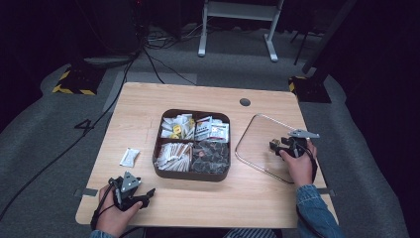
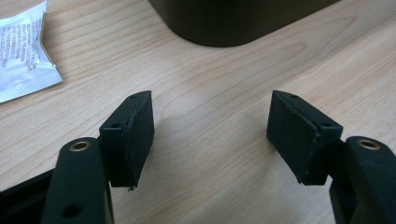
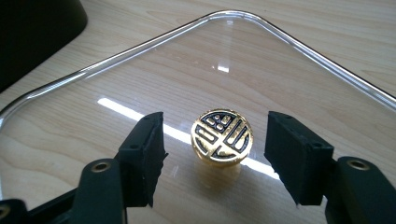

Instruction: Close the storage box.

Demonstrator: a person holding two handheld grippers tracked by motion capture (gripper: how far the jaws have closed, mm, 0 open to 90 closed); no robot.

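Lid (image 1: 262, 146): clear, laid flat on table (image 1: 148, 99) right of brown tray (image 1: 157, 148) | knob (image 3: 222, 136): gold, seen between the jaws of right gripper (image 3: 216, 158), pads set apart from it, nothing gripped | left gripper (image 2: 212, 135): held released over bare wood, tray corner ahead, white sachet (image 2: 21, 51) at upper left.

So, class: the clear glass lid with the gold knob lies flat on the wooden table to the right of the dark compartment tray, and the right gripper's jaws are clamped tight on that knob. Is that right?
Not quite. The right gripper has its jaws open either side of the gold knob, with gaps showing in the right gripper view. The clear glass lid does lie flat right of the dark compartment tray.
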